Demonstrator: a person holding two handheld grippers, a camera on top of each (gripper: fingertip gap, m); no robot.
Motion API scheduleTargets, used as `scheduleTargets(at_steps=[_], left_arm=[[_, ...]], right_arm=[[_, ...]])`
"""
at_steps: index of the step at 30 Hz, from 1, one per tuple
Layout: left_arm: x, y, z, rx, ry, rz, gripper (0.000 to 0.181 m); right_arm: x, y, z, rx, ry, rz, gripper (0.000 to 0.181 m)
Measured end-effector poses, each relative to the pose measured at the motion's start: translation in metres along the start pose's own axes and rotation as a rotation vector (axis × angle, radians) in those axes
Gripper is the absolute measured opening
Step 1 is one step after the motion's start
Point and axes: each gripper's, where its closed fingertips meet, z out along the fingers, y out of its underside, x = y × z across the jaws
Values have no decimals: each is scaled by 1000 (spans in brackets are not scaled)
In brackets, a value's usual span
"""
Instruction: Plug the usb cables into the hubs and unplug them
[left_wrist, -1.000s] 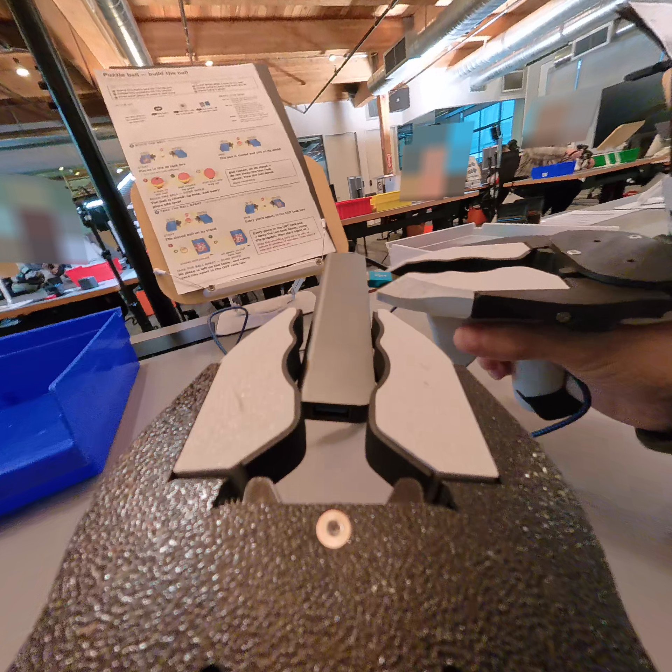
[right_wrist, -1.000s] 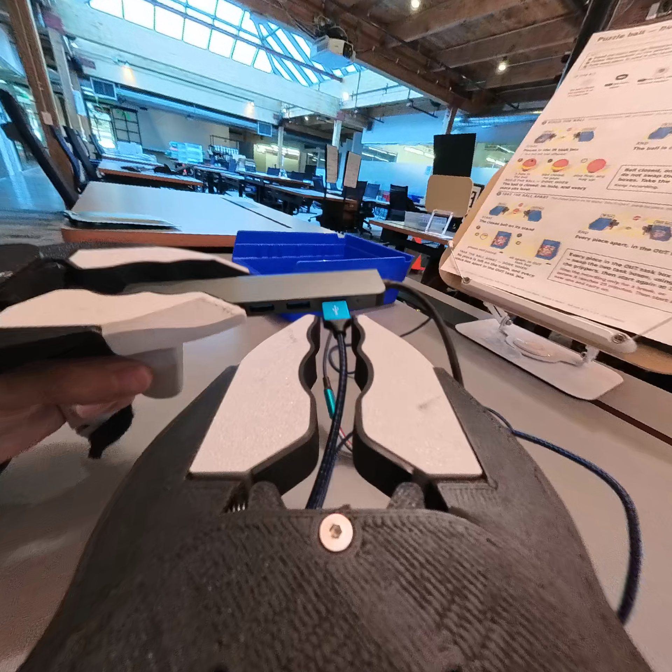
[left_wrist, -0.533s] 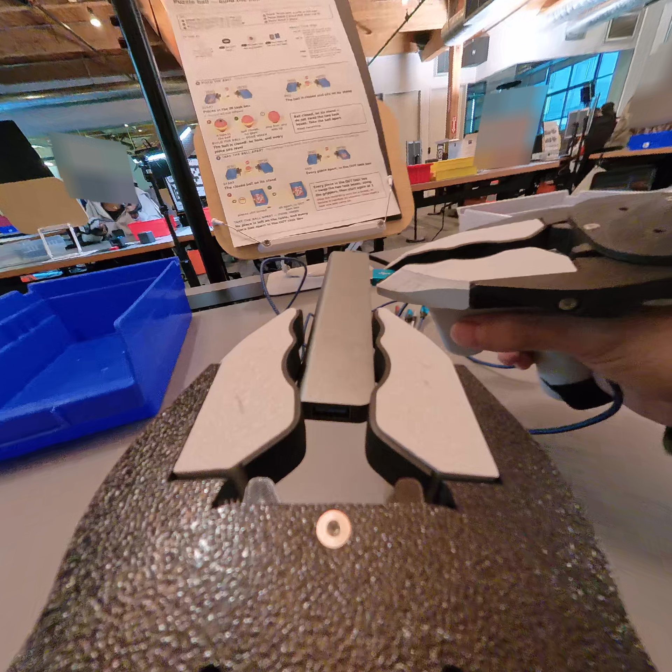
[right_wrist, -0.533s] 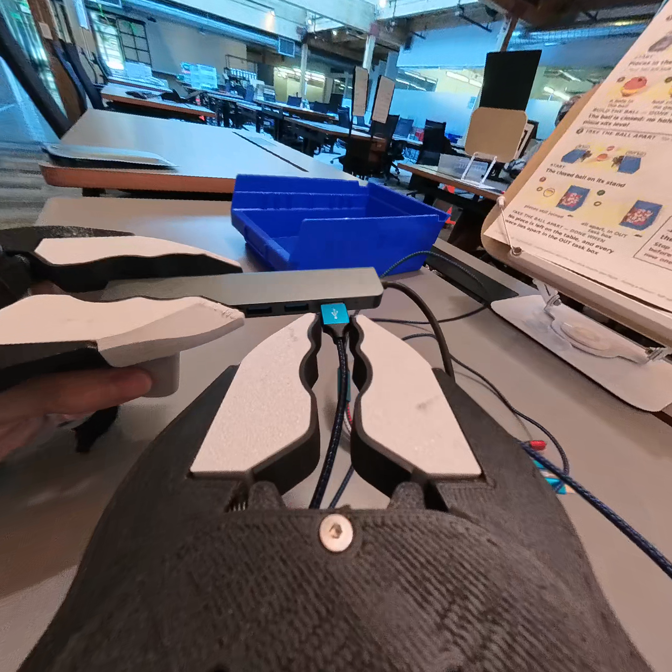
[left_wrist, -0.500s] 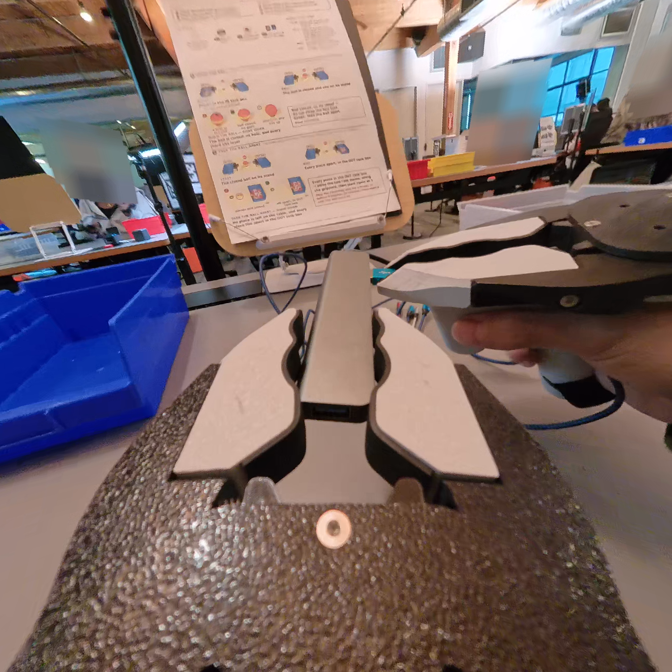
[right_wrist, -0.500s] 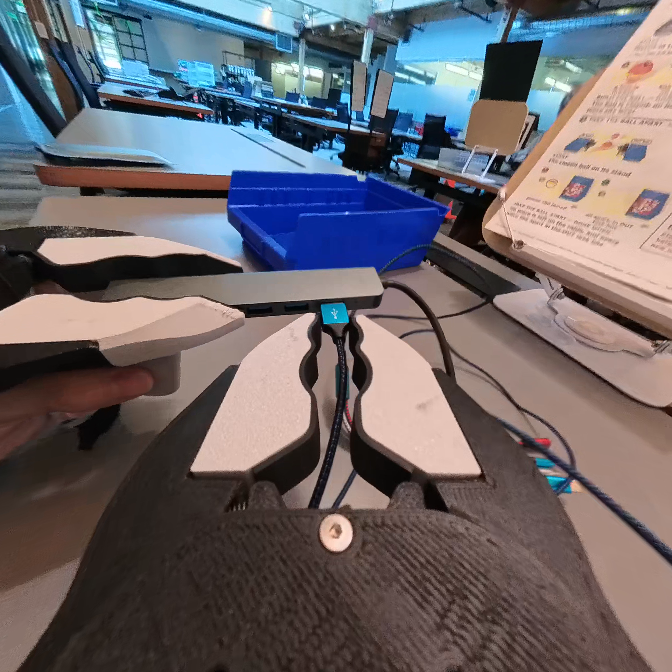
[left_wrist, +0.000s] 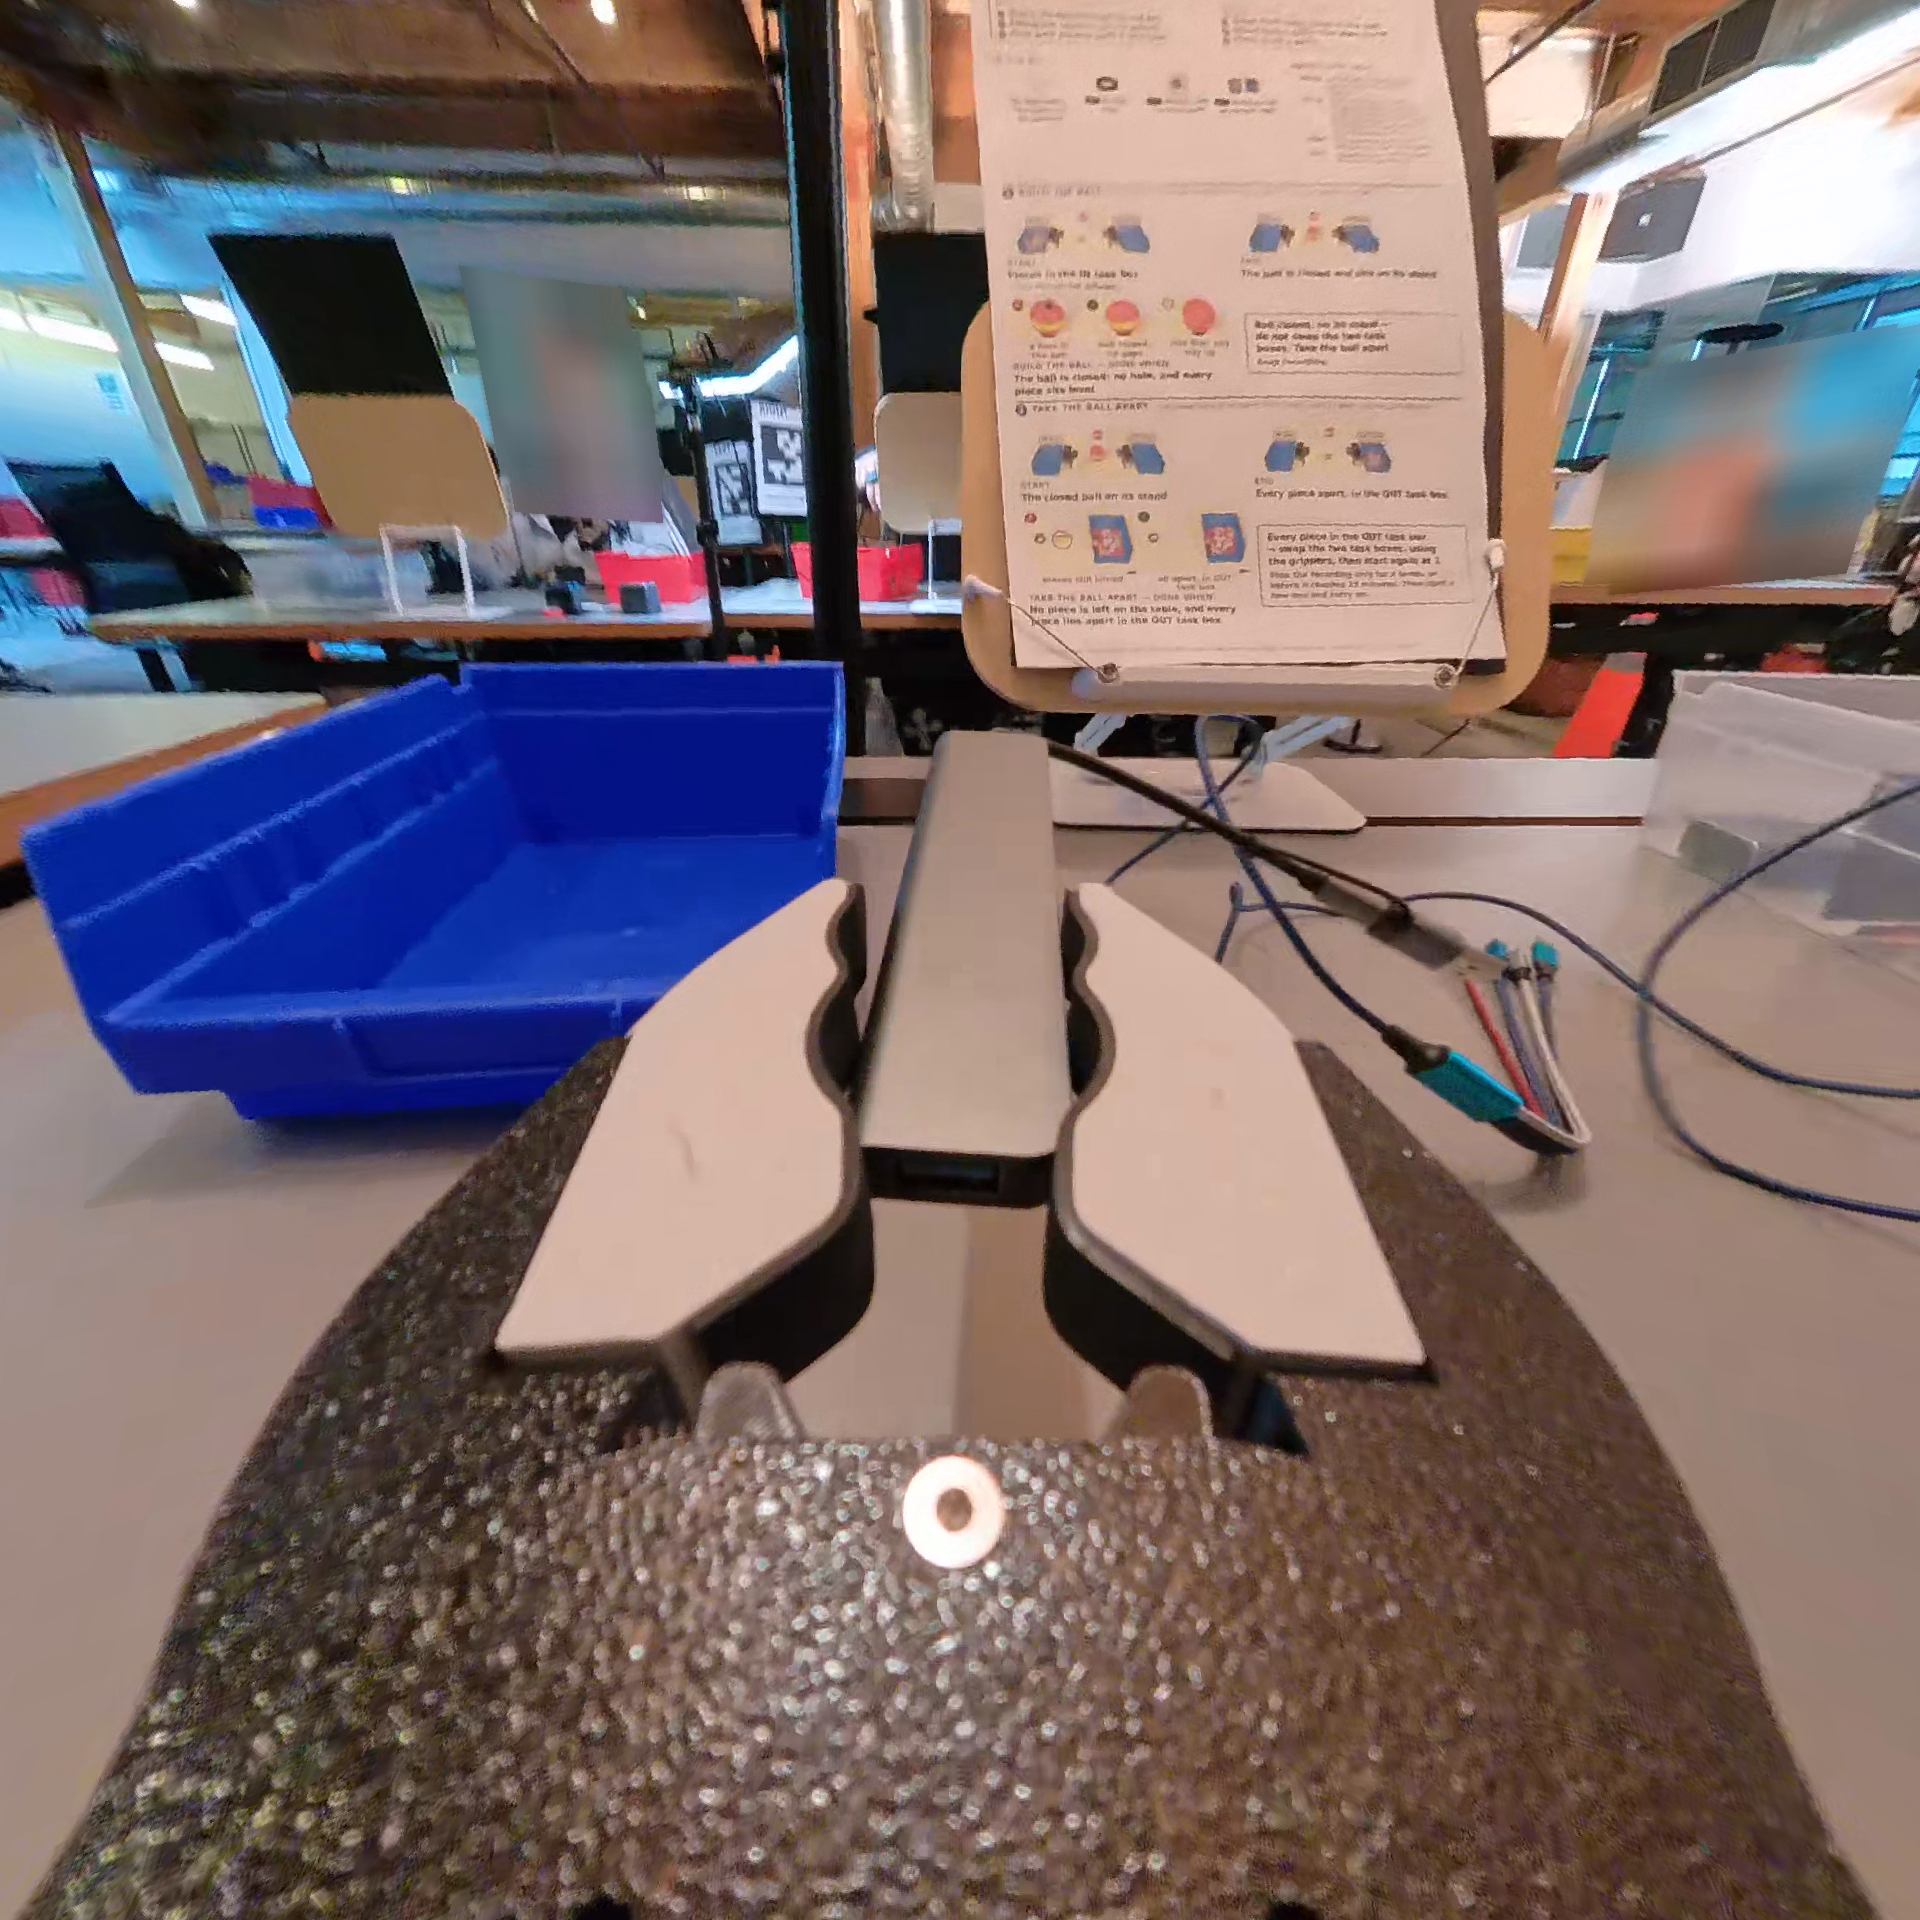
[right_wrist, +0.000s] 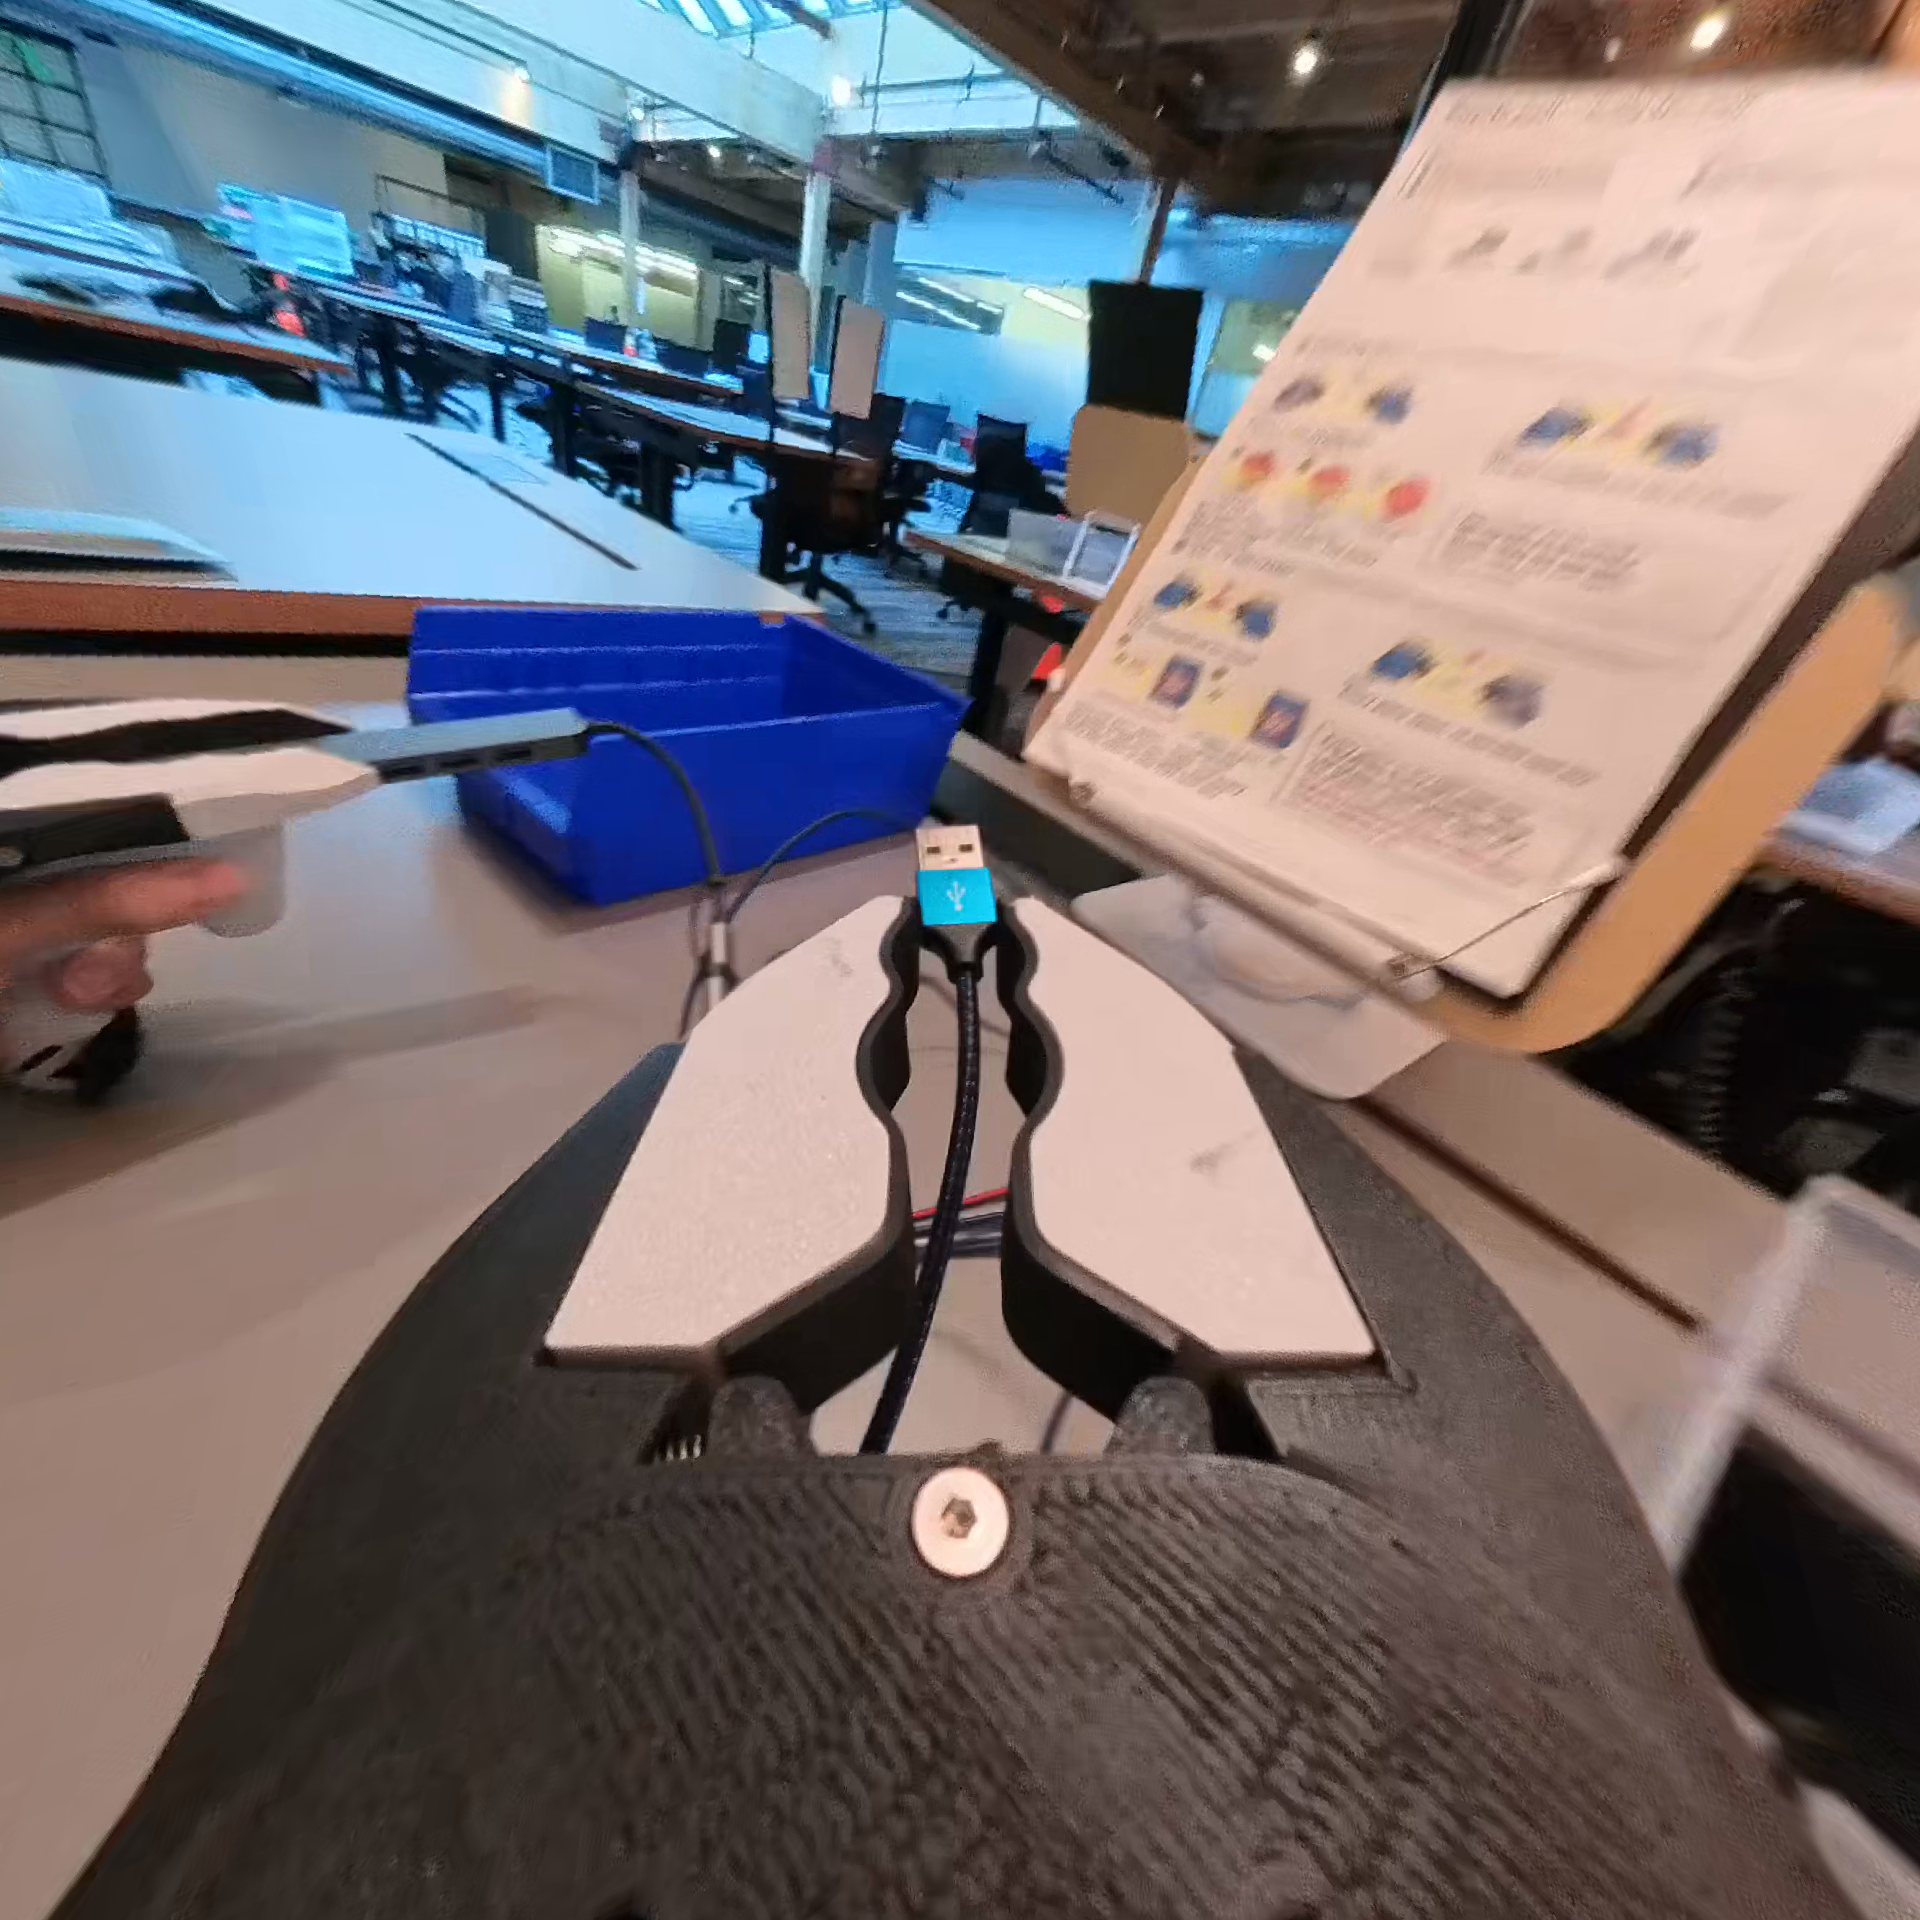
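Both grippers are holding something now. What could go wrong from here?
1. The right gripper pinches the blue-shelled USB plug only at its fingertips; it might twist or slip.
2. The flat grey USB hub, clamped in the left gripper, trails a black cord that could snag the loose braided cables on the grey table.

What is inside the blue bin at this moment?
The blue bin looks empty: its floor and inner walls show bare in the left wrist view. Only the strip just behind its near wall, and the corner covered by the left gripper holding the hub, stay hidden.
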Motion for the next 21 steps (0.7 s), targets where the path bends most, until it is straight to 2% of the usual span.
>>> scheduleTargets(at_steps=[3, 10, 15, 17, 19, 21], left_arm=[[-6, -10, -4, 61, -20, -44, 35], [-5, -45, -13, 156, 88, -177, 35], [2, -51, -15, 159, 134, -149, 35], [5, -51, -14, 154, 145, -148, 35], [8, -51, -14, 152, 163, -156, 35], [10, -51, -13, 146, 176, -159, 35]], right_arm=[[35, -29, -22, -28, 80, -126, 14], [95, -36, -57, -167, 190, -303, 14], [181, -91, -93, -118, 489, -439, 13], [219, -103, -102, -139, 575, -470, 13], [241, -91, -99, -192, 515, -425, 14], [244, -42, -91, -365, 326, -287, 14]])
